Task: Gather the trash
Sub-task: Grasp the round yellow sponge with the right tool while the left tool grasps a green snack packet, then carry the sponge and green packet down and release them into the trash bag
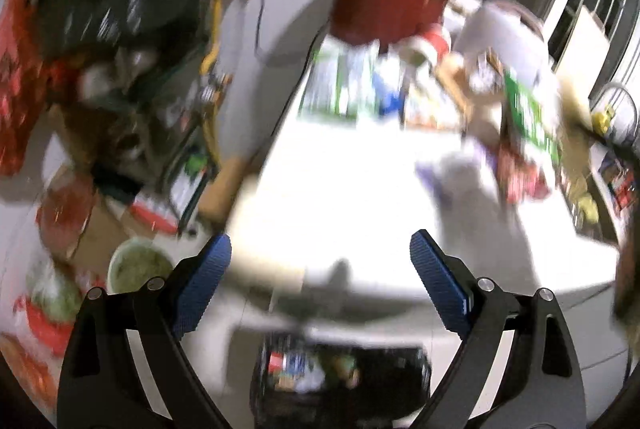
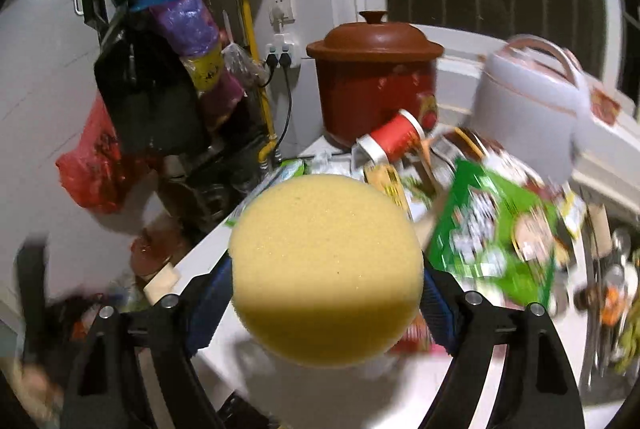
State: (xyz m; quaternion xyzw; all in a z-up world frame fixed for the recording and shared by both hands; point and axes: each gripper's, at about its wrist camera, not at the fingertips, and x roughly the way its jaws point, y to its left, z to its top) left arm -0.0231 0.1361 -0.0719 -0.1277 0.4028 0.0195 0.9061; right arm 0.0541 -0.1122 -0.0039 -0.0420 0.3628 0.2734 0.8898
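Your right claw [image 2: 326, 293] sat clamped on the yellow sponge [image 2: 326, 269], blue pads pressed to either flank, jaws spread wide around its round bulk, which swallowed the centre of that view. Your left claw [image 1: 320, 281] stood wide open, nothing between its pads. The black trash bin [image 1: 340, 385] lay directly beneath it, just off the near edge of the white tabletop [image 1: 340, 197]. In my judgement the coming drop turned on that: the bin was below and short of the tabletop, not out ahead among the wrappers [image 2: 496, 241].
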